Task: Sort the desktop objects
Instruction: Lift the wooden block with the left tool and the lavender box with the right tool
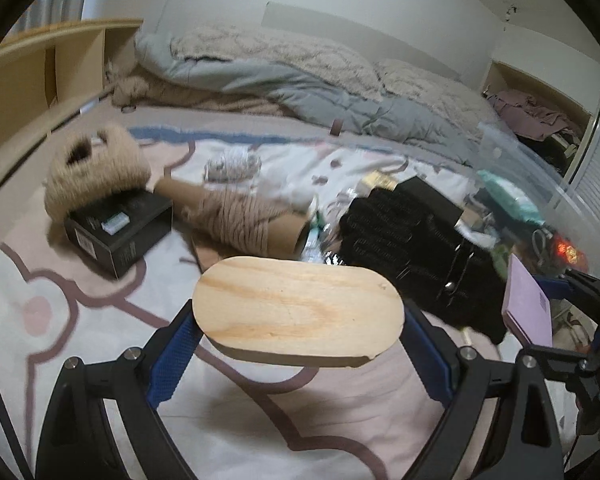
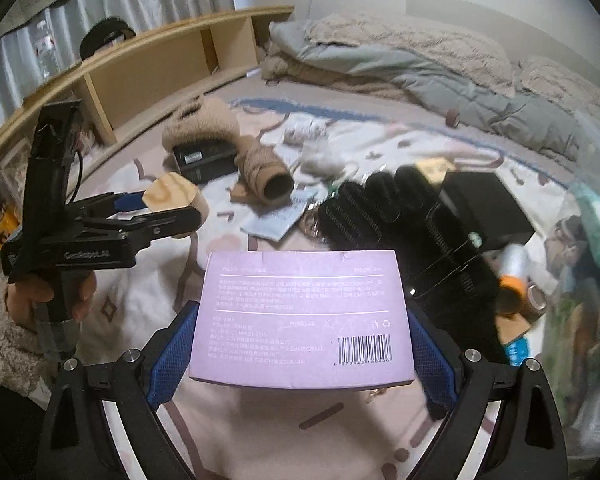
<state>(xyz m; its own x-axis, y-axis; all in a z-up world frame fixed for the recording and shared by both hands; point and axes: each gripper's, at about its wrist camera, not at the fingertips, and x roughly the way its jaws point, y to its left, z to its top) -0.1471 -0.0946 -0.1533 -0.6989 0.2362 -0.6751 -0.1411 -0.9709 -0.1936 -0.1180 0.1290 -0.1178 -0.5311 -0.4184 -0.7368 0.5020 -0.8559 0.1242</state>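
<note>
we've got the left gripper clamped on the wooden oval and the right gripper on the purple box, both lifted over the blanket, so keep them level heading to what looks like the clear bin.

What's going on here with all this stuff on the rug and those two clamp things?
A person is sorting clutter with two handheld grippers. The left gripper is clamped on an oval wooden block, and the right gripper holds a lilac box. Both are lifted above the rug; gloves, twine and black boxes lie unsorted.
</note>
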